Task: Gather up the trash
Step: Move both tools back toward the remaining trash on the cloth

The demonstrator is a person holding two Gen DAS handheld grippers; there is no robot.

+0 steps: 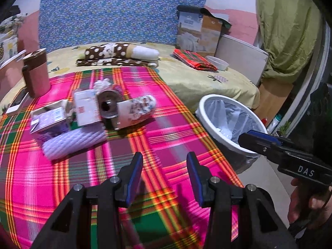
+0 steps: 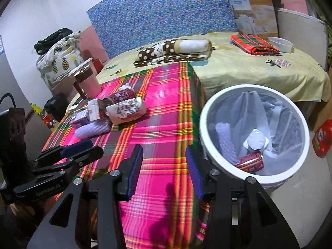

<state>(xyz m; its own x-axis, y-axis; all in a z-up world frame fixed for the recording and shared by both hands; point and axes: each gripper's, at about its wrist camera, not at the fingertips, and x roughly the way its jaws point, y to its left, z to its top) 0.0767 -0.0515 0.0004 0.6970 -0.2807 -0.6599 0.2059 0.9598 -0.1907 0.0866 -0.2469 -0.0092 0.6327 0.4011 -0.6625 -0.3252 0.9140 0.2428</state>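
A heap of trash lies on the pink plaid cloth (image 1: 166, 124): a silver can (image 1: 109, 105), a white patterned wrapper (image 1: 141, 109), a white carton (image 1: 86, 109), a purple box (image 1: 48, 118) and a lavender foam net (image 1: 74, 141). My left gripper (image 1: 165, 166) hovers open and empty over the cloth, short of the heap. Beside the white lined bin (image 2: 204, 120), my right gripper (image 2: 164, 155) is open with nothing between its fingers. Inside the bin lie a red can (image 2: 250, 161), a white lidded cup (image 2: 256, 140) and a foam net (image 2: 225, 139).
A brown and pink jar (image 1: 36, 72) stands at the cloth's far left by a phone (image 1: 17, 103). Behind on the yellow sheet are a polka-dot blanket (image 1: 116, 56), a red plaid cloth (image 1: 195, 60), a white bowl (image 1: 217, 62) and a cardboard box (image 1: 199, 33). A red packet (image 2: 322, 139) lies on the floor.
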